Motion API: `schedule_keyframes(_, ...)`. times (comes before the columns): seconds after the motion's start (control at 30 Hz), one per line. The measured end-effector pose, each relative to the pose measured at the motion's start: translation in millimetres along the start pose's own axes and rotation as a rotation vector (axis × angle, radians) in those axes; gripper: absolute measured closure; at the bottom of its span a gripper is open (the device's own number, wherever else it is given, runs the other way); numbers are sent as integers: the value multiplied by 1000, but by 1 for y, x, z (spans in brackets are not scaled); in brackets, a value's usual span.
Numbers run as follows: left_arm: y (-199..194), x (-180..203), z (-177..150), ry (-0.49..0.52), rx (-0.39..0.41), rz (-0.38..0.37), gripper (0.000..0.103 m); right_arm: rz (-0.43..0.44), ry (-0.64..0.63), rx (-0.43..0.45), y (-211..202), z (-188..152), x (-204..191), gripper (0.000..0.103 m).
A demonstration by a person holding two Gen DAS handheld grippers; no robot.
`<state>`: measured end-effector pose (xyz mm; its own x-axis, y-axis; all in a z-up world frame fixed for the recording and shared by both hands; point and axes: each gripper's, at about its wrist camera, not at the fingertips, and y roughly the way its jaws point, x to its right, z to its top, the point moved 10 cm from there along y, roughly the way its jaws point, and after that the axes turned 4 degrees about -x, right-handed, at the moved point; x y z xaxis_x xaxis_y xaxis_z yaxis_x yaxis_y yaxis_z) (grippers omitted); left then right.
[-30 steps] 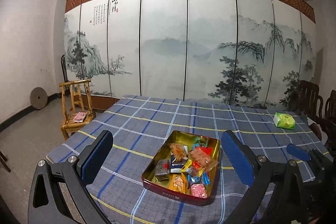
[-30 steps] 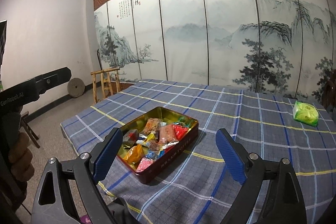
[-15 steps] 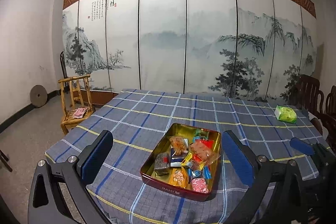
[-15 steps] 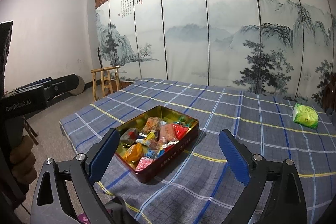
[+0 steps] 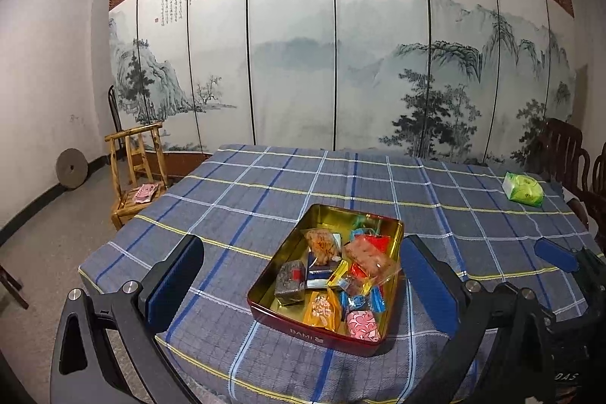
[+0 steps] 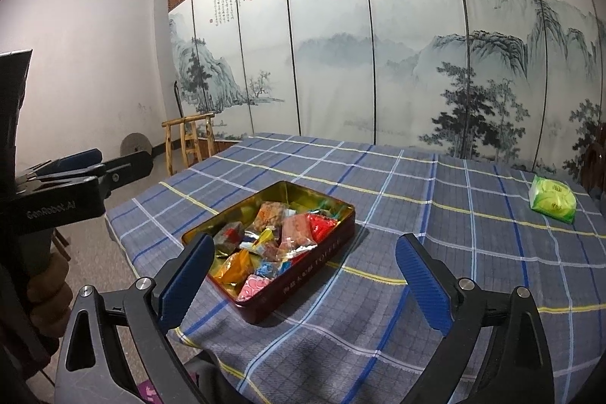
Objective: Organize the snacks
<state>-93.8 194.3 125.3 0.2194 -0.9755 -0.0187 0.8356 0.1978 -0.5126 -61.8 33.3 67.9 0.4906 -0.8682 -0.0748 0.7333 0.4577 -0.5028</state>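
Observation:
A red tin with a gold inside sits near the table's front edge and holds several wrapped snacks. A green snack packet lies apart at the far right of the table. My left gripper is open and empty, held in front of the tin. My right gripper is open and empty, just right of the tin. The left gripper's body also shows at the left edge of the right wrist view; the right gripper's blue finger shows in the left wrist view.
The table has a blue plaid cloth. A wooden chair with a small pink pack on its seat stands left of the table. Dark chairs stand at the right. A painted screen backs the table.
Both grippers have drifted slightly; the tin sits a little lower and nearer in both views. Both grippers stay open. Nothing on the table has moved.

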Motion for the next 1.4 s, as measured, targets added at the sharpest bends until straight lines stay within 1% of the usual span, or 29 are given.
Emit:
schedule_keyframes(0.4, 24, 11, -10, 28, -52, 18, 1, 0, 48, -37, 15, -13, 22, 6)
schedule_keyframes(0.5, 31, 16, -12, 37, -67, 21, 1, -6, 55, -50, 20, -17, 30, 6)
schedule_keyframes(0.6, 38, 21, -13, 45, -78, 24, 1, -23, 80, -69, 24, -22, 46, 6)
schedule_keyframes(0.67, 42, 26, -14, 51, -84, 22, 1, -29, 107, -68, 25, -24, 57, 6)
schedule_keyframes(0.77, 48, 33, -15, 62, -93, 21, 1, -43, 113, -62, 23, -24, 67, 6)
schedule_keyframes(1.2, 64, 56, -14, 93, -114, 26, 1, -47, 128, -69, 32, -30, 85, 6)
schedule_keyframes(1.3, 68, 60, -16, 101, -127, 25, 1, -49, 138, -80, 34, -33, 91, 6)
schedule_keyframes(1.4, 72, 65, -17, 113, -136, 28, 1, -55, 161, -97, 38, -39, 106, 6)
